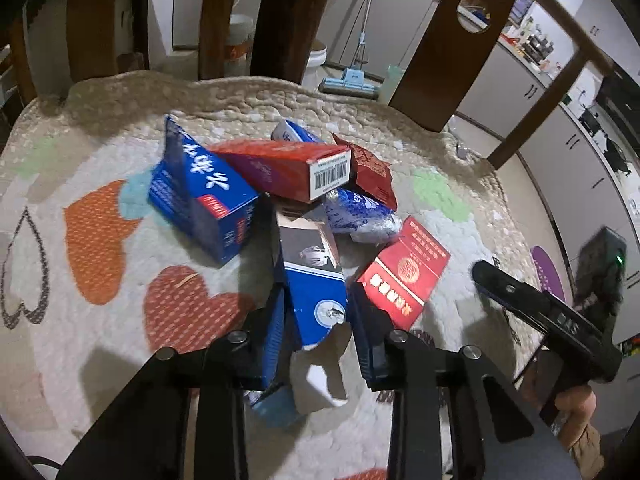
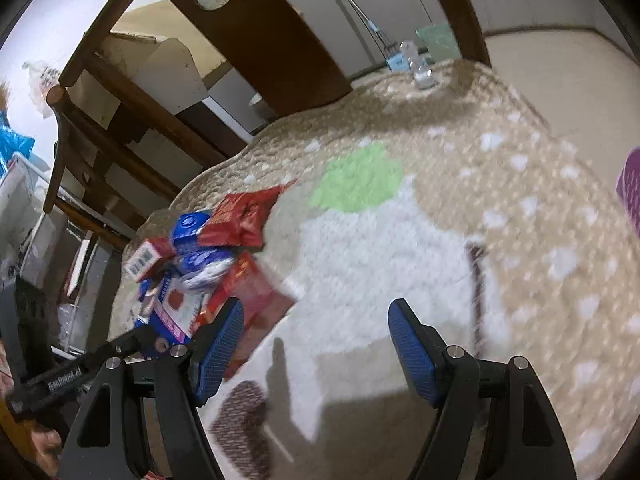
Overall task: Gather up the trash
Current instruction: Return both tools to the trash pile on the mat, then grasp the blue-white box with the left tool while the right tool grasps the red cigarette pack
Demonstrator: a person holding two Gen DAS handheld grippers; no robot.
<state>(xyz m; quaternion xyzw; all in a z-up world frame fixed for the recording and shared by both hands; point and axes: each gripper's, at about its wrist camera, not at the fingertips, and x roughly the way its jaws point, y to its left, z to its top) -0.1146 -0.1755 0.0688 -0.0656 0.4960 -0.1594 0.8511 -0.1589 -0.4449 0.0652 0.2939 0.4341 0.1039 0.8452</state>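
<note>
The trash is a heap of crushed cartons and wrappers lying on a quilted mat [image 1: 100,344] printed with hearts. At the near edge of the heap a flattened blue-and-white carton [image 1: 314,292] points toward the left gripper [image 1: 316,344], whose blue pads press on its sides, so the jaws are clamped on it. Just beside it on the right lies a flat red packet [image 1: 404,270], touching the right-hand finger. Behind them a long red box [image 1: 296,168] with a barcode rests across the top of a blue carton [image 1: 200,196] that tilts to the left. A crumpled blue-and-white wrapper [image 1: 360,216] and a torn red wrapper [image 1: 372,172] sit on the far right of the pile. Dark wooden chair legs [image 1: 276,16] stand along the far edge of the mat, and a mop [image 1: 352,80] lies on the floor beyond.

In the right wrist view the right gripper [image 2: 316,344] hovers over bare mat, its jaws spread wide with nothing between them. The pile lies to its left, the red packet [image 2: 260,296] just behind its left finger. In the left view it angles downward, held by a hand [image 1: 576,408] at the right edge.
</note>
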